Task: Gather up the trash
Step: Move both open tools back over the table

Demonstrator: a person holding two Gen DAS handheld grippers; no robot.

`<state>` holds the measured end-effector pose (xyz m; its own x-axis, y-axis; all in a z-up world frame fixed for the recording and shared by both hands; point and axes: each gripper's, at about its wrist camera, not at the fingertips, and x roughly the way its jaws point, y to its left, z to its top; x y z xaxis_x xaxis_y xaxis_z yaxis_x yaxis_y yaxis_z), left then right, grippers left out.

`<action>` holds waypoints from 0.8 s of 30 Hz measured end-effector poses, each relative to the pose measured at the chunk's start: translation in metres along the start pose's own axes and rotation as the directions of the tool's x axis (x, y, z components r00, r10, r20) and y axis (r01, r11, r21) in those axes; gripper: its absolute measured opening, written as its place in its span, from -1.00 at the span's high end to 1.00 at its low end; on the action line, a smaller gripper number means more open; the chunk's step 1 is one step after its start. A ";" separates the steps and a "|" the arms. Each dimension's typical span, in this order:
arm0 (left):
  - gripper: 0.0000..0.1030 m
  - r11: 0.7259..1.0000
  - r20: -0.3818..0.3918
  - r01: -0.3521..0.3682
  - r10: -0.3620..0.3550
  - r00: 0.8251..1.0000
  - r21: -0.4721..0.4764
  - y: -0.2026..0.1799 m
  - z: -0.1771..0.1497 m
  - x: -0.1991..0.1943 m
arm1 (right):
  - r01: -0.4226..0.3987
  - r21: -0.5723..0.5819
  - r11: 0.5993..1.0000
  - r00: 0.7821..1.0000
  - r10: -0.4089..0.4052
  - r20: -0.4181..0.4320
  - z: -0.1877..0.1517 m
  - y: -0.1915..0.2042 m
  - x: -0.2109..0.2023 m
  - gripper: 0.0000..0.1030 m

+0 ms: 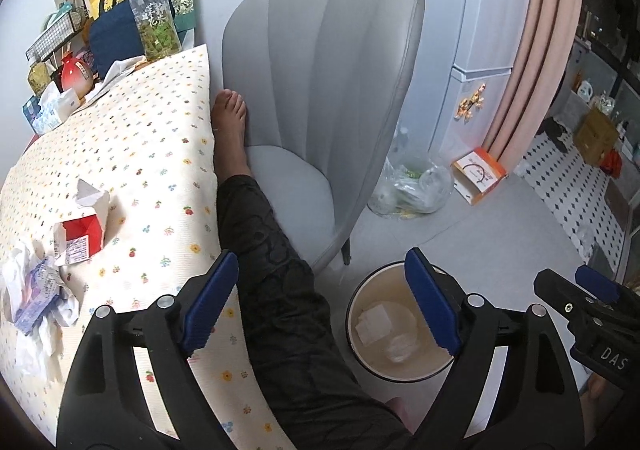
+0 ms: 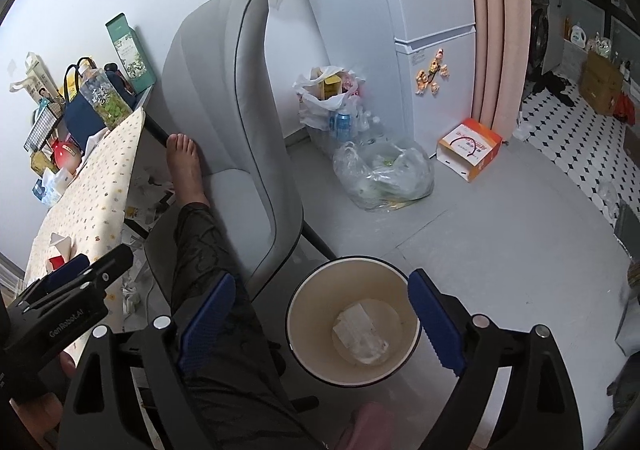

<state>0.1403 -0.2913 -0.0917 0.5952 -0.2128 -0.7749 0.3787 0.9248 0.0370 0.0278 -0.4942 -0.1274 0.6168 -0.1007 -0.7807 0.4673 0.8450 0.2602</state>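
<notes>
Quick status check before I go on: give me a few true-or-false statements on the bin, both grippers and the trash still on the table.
1. The bin on the floor is empty. False: pale crumpled paper lies at its bottom.
2. The left gripper stands open with nothing between its fingers. True.
3. The right gripper is clamped on a red carton. False: it is open and empty.
4. The torn red carton lies on the dotted tablecloth. True.
5. Crumpled wrappers lie beside that carton. True.

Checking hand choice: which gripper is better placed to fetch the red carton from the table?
Probably left. The left gripper is open beside the table with the red carton; the right gripper hangs over the bin.
</notes>
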 end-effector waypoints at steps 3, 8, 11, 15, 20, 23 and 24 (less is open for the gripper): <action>-0.75 1.000 0.019 -0.004 0.004 1.000 -0.017 0.008 0.002 -0.009 | -0.003 -0.020 1.000 1.000 0.003 0.015 0.001 0.008 -0.008 -0.79; -0.79 0.998 0.063 -0.027 0.030 0.998 -0.053 0.026 0.005 -0.029 | -0.023 -0.055 0.998 0.999 0.025 0.038 0.002 0.027 -0.020 -0.85; -0.85 0.996 0.089 -0.042 0.049 0.995 -0.081 0.042 0.003 -0.040 | -0.029 -0.077 0.997 0.999 0.033 0.042 0.002 0.043 -0.026 -0.85; -0.86 0.990 0.112 -0.050 0.065 0.992 -0.131 0.069 -0.004 -0.056 | -0.037 -0.119 0.992 0.998 0.043 0.051 0.000 0.069 -0.036 -0.85; -0.86 0.980 0.147 -0.063 0.091 0.985 -0.190 0.104 -0.012 -0.078 | -0.052 -0.170 0.984 0.995 0.065 0.071 -0.005 0.103 -0.053 -0.85; -0.86 0.972 0.162 -0.068 0.106 0.981 -0.225 0.122 -0.017 -0.089 | -0.060 -0.209 0.976 0.994 0.078 0.078 -0.009 0.125 -0.062 -0.85; -0.86 0.968 0.168 -0.069 0.112 0.979 -0.240 0.130 -0.019 -0.093 | -0.063 -0.221 0.973 0.993 0.082 0.080 -0.010 0.132 -0.065 -0.85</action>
<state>0.1201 -0.1451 -0.0267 0.7442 -0.1581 -0.6490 0.1555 0.9859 -0.0619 0.0430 -0.3712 -0.0483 0.7016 -0.0724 -0.7089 0.2759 0.9449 0.1765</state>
